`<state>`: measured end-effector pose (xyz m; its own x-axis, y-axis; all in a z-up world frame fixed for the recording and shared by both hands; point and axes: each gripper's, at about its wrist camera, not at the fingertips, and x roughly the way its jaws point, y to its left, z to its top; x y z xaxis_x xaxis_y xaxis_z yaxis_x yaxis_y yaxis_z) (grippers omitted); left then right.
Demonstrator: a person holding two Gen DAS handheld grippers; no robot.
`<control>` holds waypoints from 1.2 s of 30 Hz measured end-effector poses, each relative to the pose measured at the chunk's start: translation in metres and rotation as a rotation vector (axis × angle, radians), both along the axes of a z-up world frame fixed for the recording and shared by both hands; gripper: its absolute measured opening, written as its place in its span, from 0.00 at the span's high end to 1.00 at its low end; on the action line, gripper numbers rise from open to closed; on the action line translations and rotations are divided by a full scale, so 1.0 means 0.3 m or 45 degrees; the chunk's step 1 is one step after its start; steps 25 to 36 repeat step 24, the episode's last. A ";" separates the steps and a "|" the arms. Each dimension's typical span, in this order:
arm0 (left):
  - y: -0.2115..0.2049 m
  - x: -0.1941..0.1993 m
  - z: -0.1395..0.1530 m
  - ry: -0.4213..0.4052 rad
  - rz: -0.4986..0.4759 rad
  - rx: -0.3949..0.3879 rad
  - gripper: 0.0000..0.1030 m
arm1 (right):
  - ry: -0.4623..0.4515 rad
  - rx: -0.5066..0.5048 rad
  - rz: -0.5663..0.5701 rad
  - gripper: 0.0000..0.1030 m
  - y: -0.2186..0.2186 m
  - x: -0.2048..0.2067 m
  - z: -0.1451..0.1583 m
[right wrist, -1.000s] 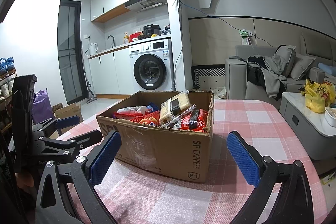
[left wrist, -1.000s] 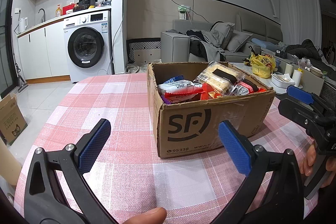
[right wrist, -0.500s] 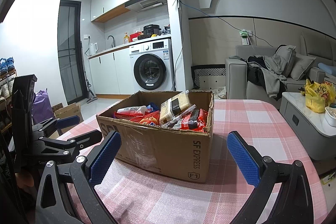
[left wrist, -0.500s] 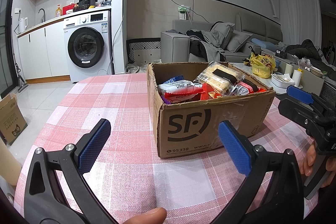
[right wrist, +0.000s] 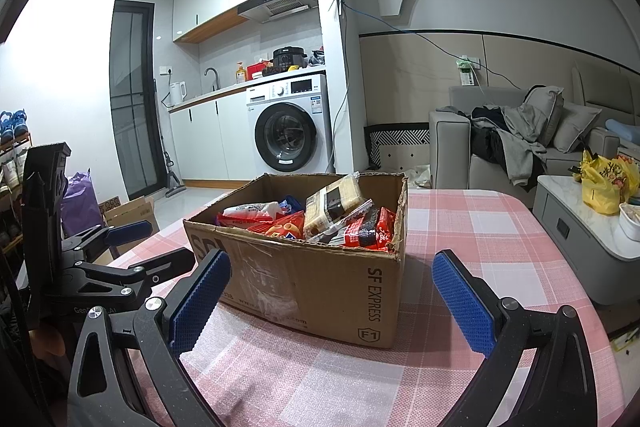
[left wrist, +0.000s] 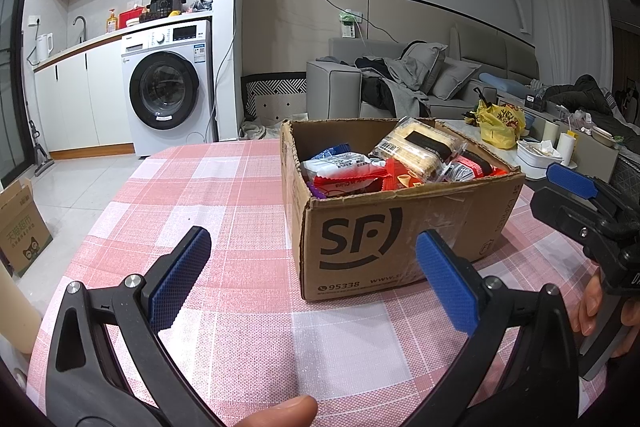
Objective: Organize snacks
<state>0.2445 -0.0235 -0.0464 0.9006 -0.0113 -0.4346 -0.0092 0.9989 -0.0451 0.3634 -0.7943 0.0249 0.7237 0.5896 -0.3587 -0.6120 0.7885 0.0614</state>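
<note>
Both your grippers are spread wide and empty: left gripper (left wrist: 312, 275), right gripper (right wrist: 332, 299). The mixed snack packets (right wrist: 320, 215) sit heaped in the brown corrugated cardboard box (left wrist: 400, 227) on the pink checked tablecloth (left wrist: 224, 187). Whichever packet you take, come from above and clear the box wall.

A pink-and-white checked tablecloth (left wrist: 224, 195) fills the lower frame. The brown cardboard box (left wrist: 384, 227) at centre bears black lettering. Red, white and blue snack packets (right wrist: 316, 217) fill it.

Bright ceiling light is flooding the room evenly and blowing out the wall (right wrist: 60, 39) at the right view's left edge. Fisheye distortion is bending both views' edges, dark corners are vignetting, and everything is staying sharp.
</note>
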 end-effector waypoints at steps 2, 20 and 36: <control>0.000 0.002 -0.001 0.001 0.000 0.001 0.01 | 0.001 0.000 0.000 0.00 0.000 0.001 0.000; 0.006 0.001 -0.002 0.004 -0.002 -0.003 0.01 | 0.004 0.002 -0.003 0.00 -0.002 0.000 -0.002; 0.006 0.000 -0.004 0.007 0.004 -0.001 0.01 | 0.005 0.003 -0.003 0.00 -0.003 0.002 -0.002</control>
